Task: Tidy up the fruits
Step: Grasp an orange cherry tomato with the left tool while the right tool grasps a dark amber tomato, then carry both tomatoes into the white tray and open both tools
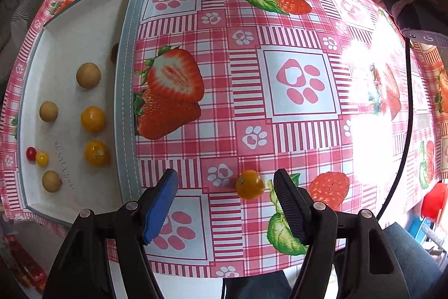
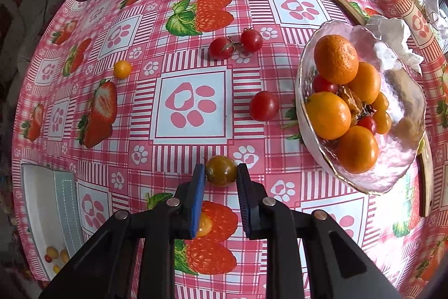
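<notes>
Between my right fingers [image 2: 199,187] sits a dark greenish tomato [image 2: 221,170], and the pads are clenched on it at the very tips, the blue pad on one side and the black one on the other. It rests just above the checked tablecloth [image 2: 193,102], with a small yellow tomato [image 2: 203,224] lying under the blue finger, apart from the grip. Beyond, red tomatoes lie scattered, and the glass bowl [image 2: 403,159] of oranges stands off to the right.

My left gripper [image 1: 225,203] hangs released and points straight down. A yellow tomato [image 1: 250,184] lies on the cloth inside the gap, nearer the black finger than the blue one, touching neither. It is round, so no axis matters; I judge I need only shift slightly toward the black side, drop, and close.

The white tray [image 1: 124,74] holding the sorted fruit lies to the left of my left gripper, much nearer that hand than the right.
</notes>
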The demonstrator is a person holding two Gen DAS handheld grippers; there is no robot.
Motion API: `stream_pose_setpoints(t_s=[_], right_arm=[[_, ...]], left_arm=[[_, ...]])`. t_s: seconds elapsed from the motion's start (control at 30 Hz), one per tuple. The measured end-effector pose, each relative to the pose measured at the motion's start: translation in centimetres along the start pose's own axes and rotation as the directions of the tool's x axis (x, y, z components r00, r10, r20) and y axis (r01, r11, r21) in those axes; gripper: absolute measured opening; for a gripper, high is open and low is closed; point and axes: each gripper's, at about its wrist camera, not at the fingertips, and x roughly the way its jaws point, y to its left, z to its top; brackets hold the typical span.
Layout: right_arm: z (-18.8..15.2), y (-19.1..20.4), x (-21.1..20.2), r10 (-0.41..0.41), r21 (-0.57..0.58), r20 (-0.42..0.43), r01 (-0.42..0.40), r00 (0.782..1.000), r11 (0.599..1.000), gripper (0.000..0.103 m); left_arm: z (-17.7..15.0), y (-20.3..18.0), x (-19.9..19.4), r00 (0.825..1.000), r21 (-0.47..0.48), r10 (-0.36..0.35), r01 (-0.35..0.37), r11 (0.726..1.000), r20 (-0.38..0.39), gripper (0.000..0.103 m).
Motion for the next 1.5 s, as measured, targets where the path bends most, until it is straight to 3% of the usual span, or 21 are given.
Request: stream_pose_setpoints(t_s=[0.17,0.27,0.3,0.4,0.57,0.73,1.1,1.5], right_arm=[[-0.9,0.1,-1.0,0.011,-0.01,0.001,-0.011,1.0,1.0,0.025],[-1.5,0.2,-1.8,0.02,-0.02,0.001,-0.02,1.0,1.0,0.025],[-1.8,0.3,-2.1,0.024,-0.023,-0.001,-0.024,1.0,0.999,0.025],[-3.0,0.3,-2.9,0.035,-0.028,-0.009,-0.035,0.999,0.999,0.025],[-5.6,-0.2,-4.1,0.051,-0.025,-0.038,-0.052,0.998,0.998,0.025],[-8.6,-0.6,-5.1,0.06,-0.025,-0.074,-0.062,0.995,0.998,0.025],[-12.8,0.7,-7.5,0.058,-0.066,-0.106,-0.065,0.993,0.996,0.025],[-13.5,5.9,-8.9,0.073,-0.153,-0.109,-0.089,0.991,0.984,0.025]], left_arm=[[-0.5,-0.7,0.7,1.0,0.016,0.002,-0.002,1.0,-0.013,0.067],[-0.8,-1.0,0.8,1.0,0.035,-0.019,0.019,0.999,0.007,0.045],[-0.9,-1.5,0.8,1.0,0.052,-0.027,0.026,0.998,0.011,0.032],[-1.0,-1.7,0.7,0.999,0.06,-0.05,0.05,0.997,0.005,0.022],[-0.4,0.1,0.1,0.985,-0.03,-0.172,0.171,0.985,-0.018,0.022],[-0.2,1.7,-1.3,0.978,-0.06,-0.21,0.21,0.976,-0.002,0.022],[1.0,5.5,-4.3,0.976,-0.091,-0.207,0.212,0.973,0.062,0.022],[2.8,10.8,-6.0,0.98,-0.176,-0.128,0.154,0.972,0.153,0.022]])
